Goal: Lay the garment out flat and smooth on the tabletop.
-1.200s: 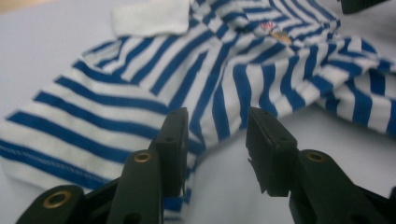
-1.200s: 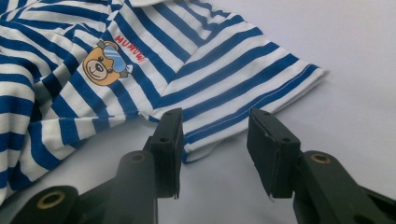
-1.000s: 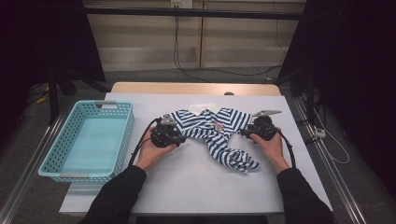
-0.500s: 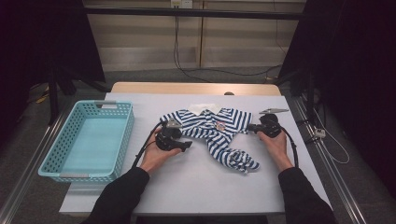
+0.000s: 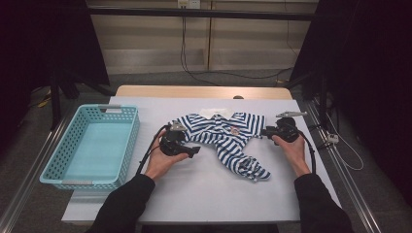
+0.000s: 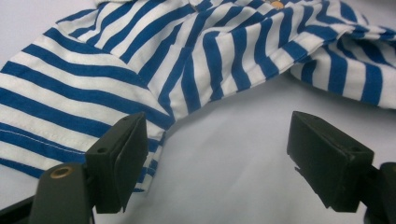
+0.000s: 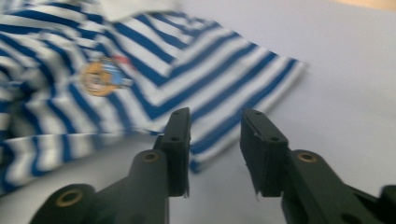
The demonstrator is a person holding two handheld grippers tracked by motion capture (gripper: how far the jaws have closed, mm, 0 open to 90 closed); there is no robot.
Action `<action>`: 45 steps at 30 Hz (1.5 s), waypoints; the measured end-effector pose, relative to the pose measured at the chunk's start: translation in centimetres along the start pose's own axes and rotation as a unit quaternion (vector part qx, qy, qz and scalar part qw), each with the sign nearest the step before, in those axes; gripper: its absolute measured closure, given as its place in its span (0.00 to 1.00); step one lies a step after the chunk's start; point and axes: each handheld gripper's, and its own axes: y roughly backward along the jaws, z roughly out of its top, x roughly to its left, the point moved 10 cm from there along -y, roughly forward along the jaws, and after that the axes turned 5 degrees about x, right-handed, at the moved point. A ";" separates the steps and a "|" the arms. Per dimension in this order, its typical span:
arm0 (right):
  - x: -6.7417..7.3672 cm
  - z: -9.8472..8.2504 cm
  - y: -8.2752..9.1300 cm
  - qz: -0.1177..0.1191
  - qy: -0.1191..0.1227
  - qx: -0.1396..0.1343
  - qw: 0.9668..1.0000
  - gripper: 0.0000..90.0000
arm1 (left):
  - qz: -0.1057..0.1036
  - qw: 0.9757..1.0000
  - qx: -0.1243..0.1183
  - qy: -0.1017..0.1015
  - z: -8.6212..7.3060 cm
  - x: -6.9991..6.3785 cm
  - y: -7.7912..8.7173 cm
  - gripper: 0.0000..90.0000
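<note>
A small blue-and-white striped polo shirt (image 5: pixel 224 135) lies spread on the white table sheet (image 5: pixel 204 194), collar at the far side and its lower part bunched toward me. My left gripper (image 5: pixel 193 151) lies by the shirt's left sleeve. Its jaws have just been opening and now stand wide apart (image 6: pixel 219 154), with the sleeve hem (image 6: pixel 74 116) beside the left jaw and bare sheet between them. My right gripper (image 5: pixel 265 131) is at the right sleeve. Its jaws (image 7: pixel 215 140) have just opened a little, and the striped sleeve edge (image 7: pixel 243 93) lies just past the tips, unpinched.
An empty light-blue plastic basket (image 5: pixel 130 141) stands at the table's left. The wooden table edge (image 5: pixel 204 91) runs along the far side, with cables on the floor beyond. A metal rail (image 5: pixel 350 194) borders the right side. Black curtains hang on both sides.
The shirt has gone from bunched between the grippers to lying flatter, with its collar and sleeves spread. The right gripper has shifted slightly right. Both grippers have let go of the sleeves.
</note>
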 end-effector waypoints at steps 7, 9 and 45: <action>5.4 -0.1 2.1 0.063 0.030 -0.016 0.997 0.65 | -0.003 0.999 -0.034 0.006 0.6 -0.5 1.9 0.10; 6.7 -0.4 2.8 0.076 0.041 -0.020 0.996 0.65 | 0.008 0.999 -0.049 0.005 0.8 -0.5 2.7 0.10; 16.9 -1.9 4.0 0.162 0.107 -0.004 0.981 1.00 | 0.005 0.997 -0.072 -0.003 -1.1 -1.8 5.0 0.05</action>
